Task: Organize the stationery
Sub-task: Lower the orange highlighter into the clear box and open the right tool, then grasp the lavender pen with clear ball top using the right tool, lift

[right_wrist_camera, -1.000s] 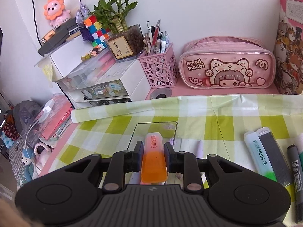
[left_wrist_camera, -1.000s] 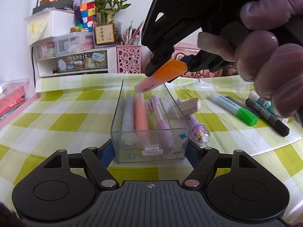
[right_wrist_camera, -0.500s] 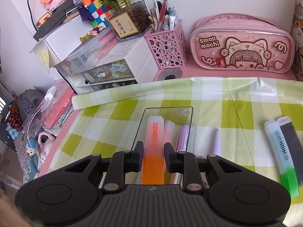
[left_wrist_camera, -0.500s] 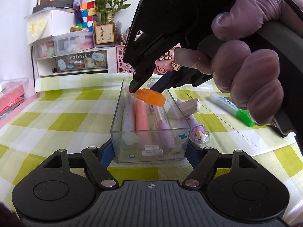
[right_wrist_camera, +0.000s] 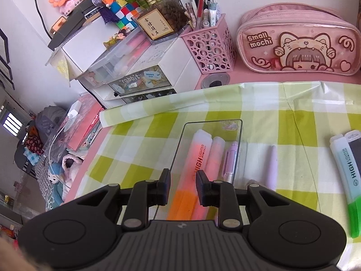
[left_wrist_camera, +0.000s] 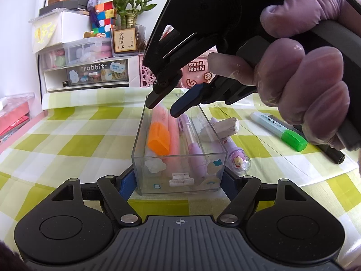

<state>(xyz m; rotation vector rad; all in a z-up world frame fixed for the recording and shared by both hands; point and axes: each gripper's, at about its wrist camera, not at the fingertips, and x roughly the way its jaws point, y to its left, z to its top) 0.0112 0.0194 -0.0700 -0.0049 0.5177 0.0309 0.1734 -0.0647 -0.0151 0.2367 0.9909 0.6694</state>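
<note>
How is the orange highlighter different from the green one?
The orange highlighter has an orange cap; the green highlighter has a green cap. The orange highlighter lies inside the clear box among other pens; the green highlighter lies outside it on the checked tablecloth. The orange highlighter sits right under the right gripper; the green highlighter sits off to the side. Both have pale bodies printed HIGH LIGHTER.

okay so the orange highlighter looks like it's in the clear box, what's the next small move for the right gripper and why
Probably lift the right gripper straight up and clear. Its jaws stand apart, and the orange highlighter lies inside the clear box, which the left gripper clamps. The green highlighter waits on the cloth.
</note>
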